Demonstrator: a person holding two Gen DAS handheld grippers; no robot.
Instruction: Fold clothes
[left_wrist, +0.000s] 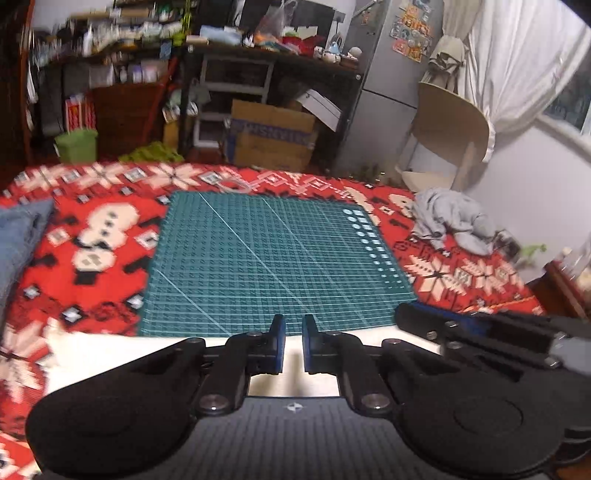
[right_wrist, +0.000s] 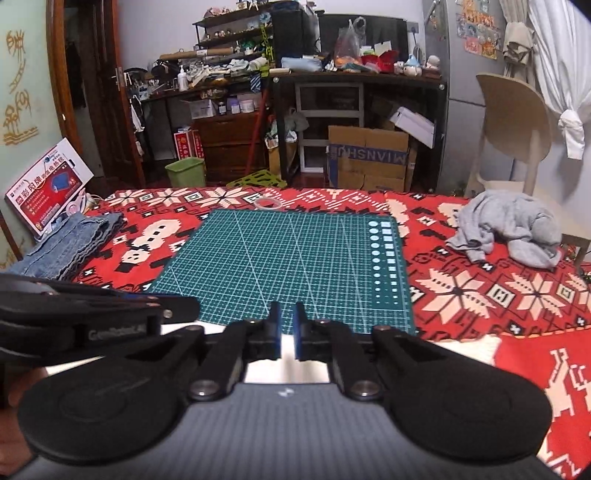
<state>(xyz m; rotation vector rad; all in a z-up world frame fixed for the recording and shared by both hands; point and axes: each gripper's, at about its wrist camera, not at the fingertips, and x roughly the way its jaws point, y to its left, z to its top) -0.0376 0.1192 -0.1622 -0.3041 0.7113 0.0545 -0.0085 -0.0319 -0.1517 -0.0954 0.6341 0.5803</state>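
The left gripper (left_wrist: 293, 325) has its blue-padded fingers drawn nearly together, leaving only a thin slit, and the right gripper (right_wrist: 286, 314) is closed the same way. No fabric can be made out between either pair of tips.

A white cloth (left_wrist: 110, 354) lies flat directly under both tools, on the near side of the fingertips. Its far edge runs along the near border of the green cutting mat (right_wrist: 295, 258). It looks smooth and pale, and it stretches past the grippers on both sides.

The two tools sit side by side, angled down toward the mat.

Beyond the mat's right edge, a grey garment (right_wrist: 513, 229) is heaped in a crumpled mound on the red snowflake-patterned blanket (right_wrist: 480, 288), well apart from the fingers. To the left of the mat, a folded piece of blue denim (right_wrist: 70, 243) rests in neat layers near the blanket's edge.

A clear tape roll (right_wrist: 268, 203) sits just past the mat's far border.
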